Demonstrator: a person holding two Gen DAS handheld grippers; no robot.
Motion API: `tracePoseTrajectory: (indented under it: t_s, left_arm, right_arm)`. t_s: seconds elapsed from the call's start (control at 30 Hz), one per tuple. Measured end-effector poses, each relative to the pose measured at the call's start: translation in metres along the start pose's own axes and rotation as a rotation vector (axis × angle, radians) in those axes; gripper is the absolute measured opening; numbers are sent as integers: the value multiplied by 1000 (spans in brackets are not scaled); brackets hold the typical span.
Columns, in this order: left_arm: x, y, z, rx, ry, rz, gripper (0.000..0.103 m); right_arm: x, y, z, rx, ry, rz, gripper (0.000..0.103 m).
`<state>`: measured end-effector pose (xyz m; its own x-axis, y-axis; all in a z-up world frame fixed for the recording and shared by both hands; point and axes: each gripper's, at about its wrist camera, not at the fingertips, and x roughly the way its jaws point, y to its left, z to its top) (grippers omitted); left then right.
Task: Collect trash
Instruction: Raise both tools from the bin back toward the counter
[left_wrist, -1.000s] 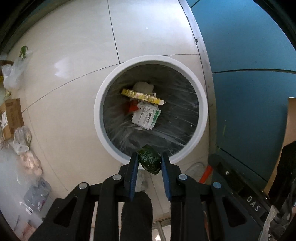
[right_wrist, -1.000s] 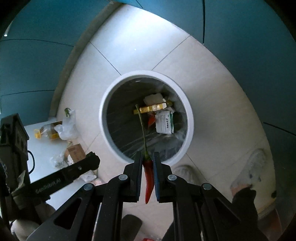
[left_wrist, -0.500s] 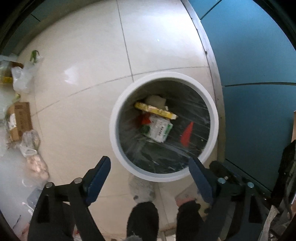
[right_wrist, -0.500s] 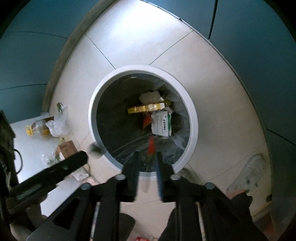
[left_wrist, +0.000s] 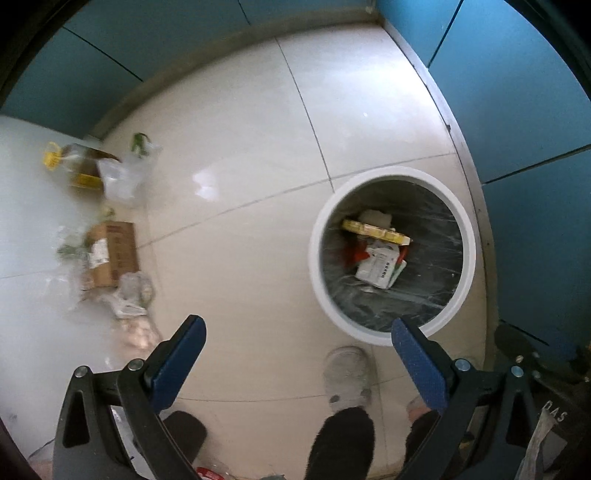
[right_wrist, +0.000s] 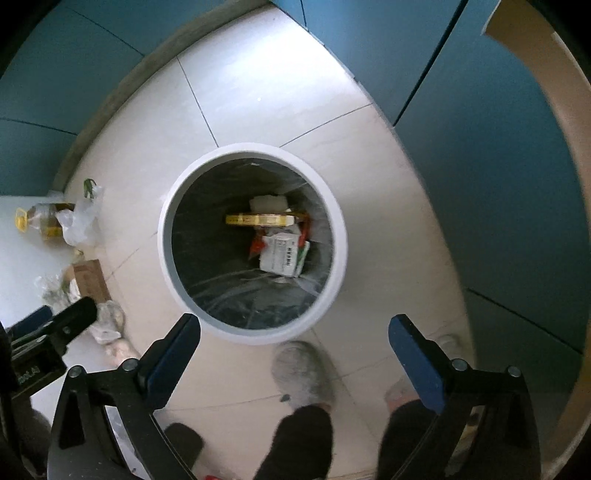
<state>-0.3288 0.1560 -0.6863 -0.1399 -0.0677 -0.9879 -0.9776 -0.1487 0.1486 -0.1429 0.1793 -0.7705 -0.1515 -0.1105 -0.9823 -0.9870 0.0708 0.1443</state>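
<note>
Tongs (left_wrist: 297, 350) (right_wrist: 293, 349) just opened, empty | bin (right_wrist: 343, 236) (lined): boxes, wrappers

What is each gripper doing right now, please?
Left gripper: open, empty, jaws just opened.
Right gripper: open, empty, jaws just opened.

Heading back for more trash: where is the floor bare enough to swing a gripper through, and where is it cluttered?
Bare tile runs between the white bin and the litter pile, and behind the bin toward the blue wall. Crowded: cardboard box, plastic bags and oil bottle along the white surface's edge. The person's shoe stands beside the bin's near rim.
</note>
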Motion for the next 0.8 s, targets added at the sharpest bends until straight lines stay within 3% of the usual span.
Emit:
tracePoseTrajectory:
  t_s: [0.33,0.8]
  left_arm:
    - [-105,8,-31,-1,-75,6,103]
    - [-287,13,-98,-3,-184,-25,103]
  right_arm:
    - [-104,12,-32,-79,-59,-30,103]
    - [-323,10,-91,-87,-196,11,103]
